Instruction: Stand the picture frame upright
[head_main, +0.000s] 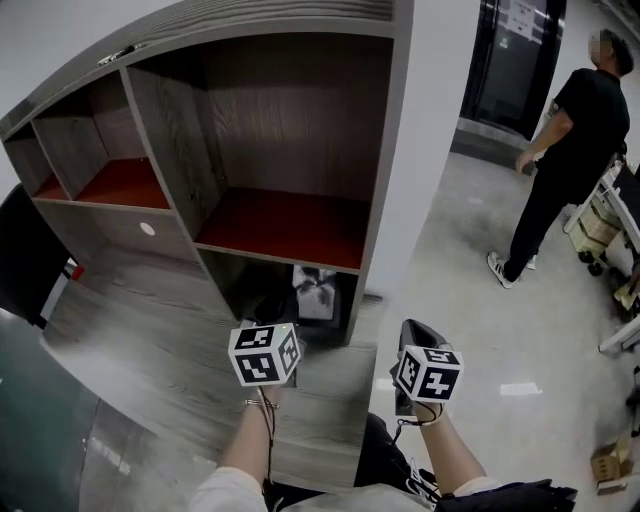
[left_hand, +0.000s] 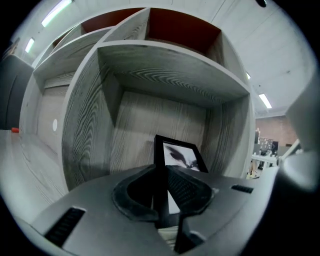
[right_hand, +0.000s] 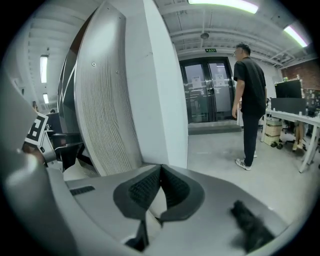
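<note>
Where the grey wood-grain desk (head_main: 140, 330) meets the wall, a tall shelf unit (head_main: 290, 150) of the same grey wood stands on it, its upper compartments floored in red and its outer side panel white. Beyond that panel lies a pale floor (head_main: 470, 300), and well away across it a person (head_main: 570, 150) in dark clothes stands near a glass door with their back to the shelf. Low in the shelf unit, in the dark compartment under the wide red shelf, sits the picture frame (left_hand: 180, 155), a black-bordered one showing a grey print; it stands close to upright, face out of the opening, though whether its lower edge rests on the compartment floor cannot be told. The left gripper (left_hand: 161, 172) reaches into that compartment with its fingers (left_hand: 189, 189) pinching the frame's near black edge. The right gripper (right_hand: 160, 170) hangs just beside the white side panel, outside the shelf, its fingers (right_hand: 142, 187) pressed together on nothing
</note>
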